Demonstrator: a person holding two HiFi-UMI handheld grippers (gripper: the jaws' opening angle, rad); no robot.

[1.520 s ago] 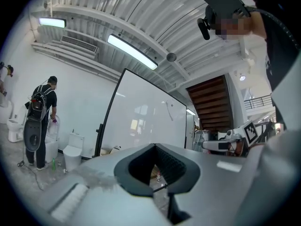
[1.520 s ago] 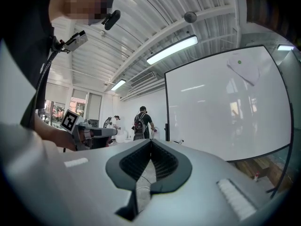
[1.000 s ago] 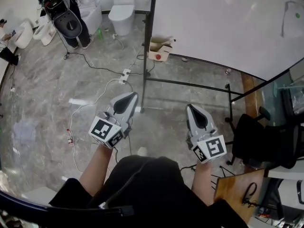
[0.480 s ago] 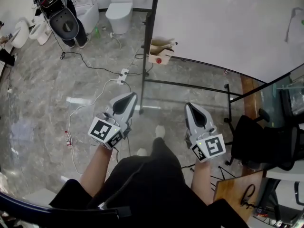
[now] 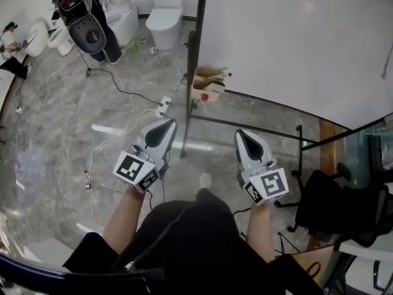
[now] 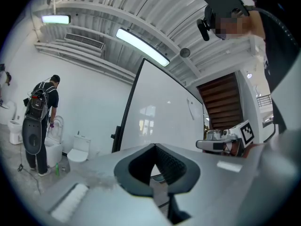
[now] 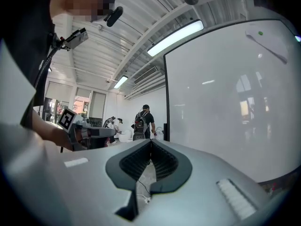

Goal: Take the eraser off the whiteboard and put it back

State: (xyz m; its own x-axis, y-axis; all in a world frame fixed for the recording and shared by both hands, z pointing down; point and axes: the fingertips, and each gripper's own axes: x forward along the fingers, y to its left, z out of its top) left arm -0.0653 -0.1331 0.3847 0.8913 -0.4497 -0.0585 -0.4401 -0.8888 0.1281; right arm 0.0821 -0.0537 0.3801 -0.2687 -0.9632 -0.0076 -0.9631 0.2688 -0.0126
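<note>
- Over the grey marbled floor (image 5: 55,121), the person holds both tools level and side by side, pointing toward the large white whiteboard (image 5: 295,42) on its black metal stand (image 5: 194,60)
- The left gripper (image 5: 166,124), a grey two-jaw tool with a square-marker cube, has its jaws brought together at the tips; nothing lies between its ribbed black pads (image 6: 170,165)
- The right gripper (image 5: 241,133), of the same make, is likewise closed tip to tip and empty, its pads (image 7: 132,163) holding nothing
- What looks to be the pale, slim eraser (image 7: 269,45) sits on the board's face, high up near its upper right edge in the right gripper view, well apart from both tools
- A beige cardboard box (image 5: 207,82) with a red dot rests on the floor just beside the stand's post
- A white power strip (image 5: 163,103) with trailing cables lies near the box
- At the back stands a white ceramic toilet (image 5: 167,18), and near it a person carrying a black backpack rig (image 5: 83,14)
- A black office chair (image 5: 344,208) stands to the right of the right gripper
</note>
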